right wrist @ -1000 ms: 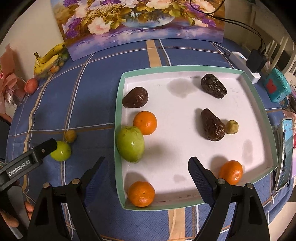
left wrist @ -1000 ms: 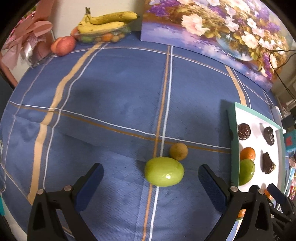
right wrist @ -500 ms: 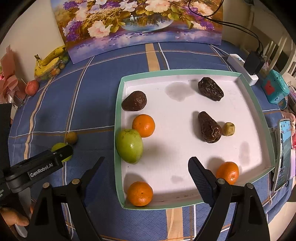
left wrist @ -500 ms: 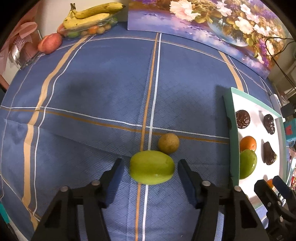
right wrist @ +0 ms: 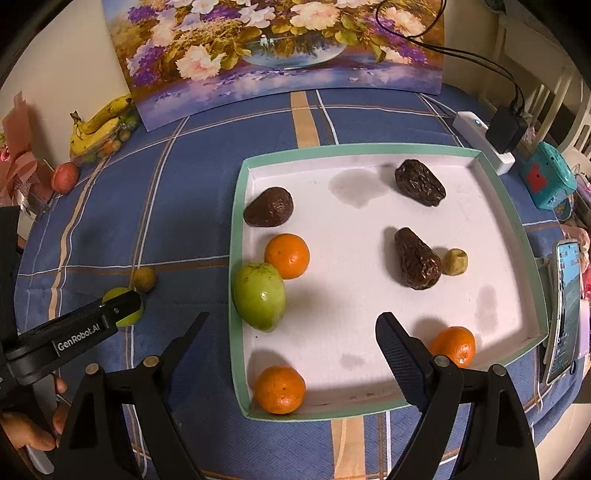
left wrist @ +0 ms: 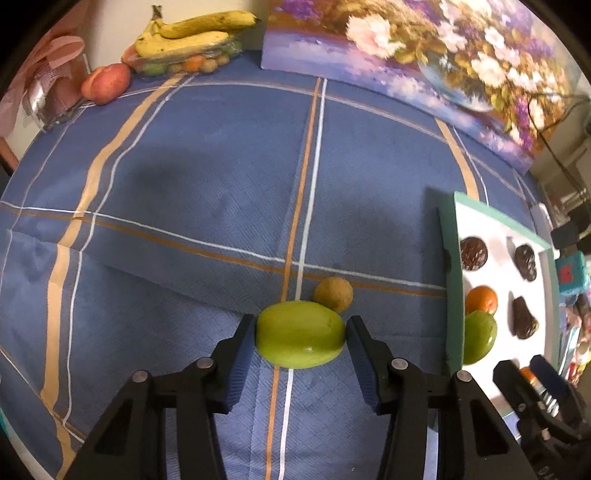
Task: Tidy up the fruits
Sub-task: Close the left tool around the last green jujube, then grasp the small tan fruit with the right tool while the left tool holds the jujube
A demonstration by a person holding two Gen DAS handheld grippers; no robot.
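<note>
My left gripper (left wrist: pixel 301 334) is closing on a green fruit (left wrist: pixel 300 339) on the blue tablecloth (left wrist: pixel 184 184), pads touching both ends; open cloth lies beyond. A small brown fruit (left wrist: pixel 333 293) touches it behind. My right gripper (right wrist: pixel 291 332) hangs wide open, empty, over the tray (right wrist: pixel 240 206), its near edge partly hidden.

The left claw (left wrist: pixel 301 334) is closing on a green fruit (left wrist: pixel 300 334) lying on the blue checked cloth of the surface (left wrist: pixel 221 184), its blue pads (left wrist: pixel 245 338) touching the fruit's two ends. A small brown round fruit (left wrist: pixel 333 294) sits just beyond it, touching or nearly so. To the right stands a green-rimmed white tray (left wrist: pixel 448 266) holding dark wrinkled fruits (left wrist: pixel 474 253), an orange (left wrist: pixel 481 300) and a second green fruit (left wrist: pixel 479 337). Far back lie bananas (left wrist: pixel 192 35), a peach (left wrist: pixel 106 83) and a flower painting (left wrist: pixel 406 55). Part of the right claw (left wrist: pixel 543 391) shows at the lower right corner.
</note>
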